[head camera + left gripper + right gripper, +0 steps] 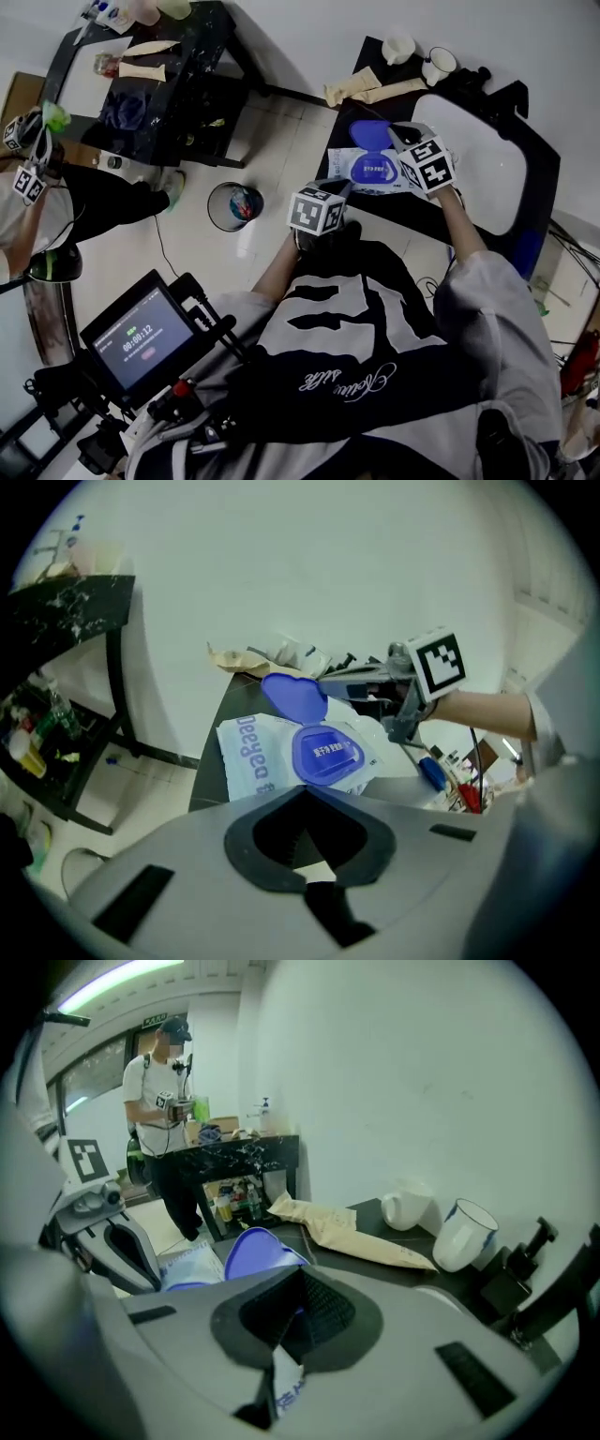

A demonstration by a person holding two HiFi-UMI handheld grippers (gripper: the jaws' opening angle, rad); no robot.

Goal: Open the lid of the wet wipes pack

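The wet wipes pack (367, 172) lies on the black table (375, 56), white with blue print (246, 754). Its purple-blue lid (296, 697) stands raised over the blue oval opening (325, 755). My right gripper (405, 139) reaches in from the right, and its jaws are shut on the lid (251, 1252). My left gripper (330, 199) sits at the pack's near left edge; its jaws (306, 860) look shut on a thin white bit of the pack. The right gripper (375, 681) shows beyond the pack in the left gripper view.
A tan paper bag (352, 1232) and two white mugs (405, 1208) (466, 1234) lie behind the pack. A white basin (478, 159) is to its right. On the floor stands a bin (234, 206). A second person (164, 1101) stands by another black table (159, 84).
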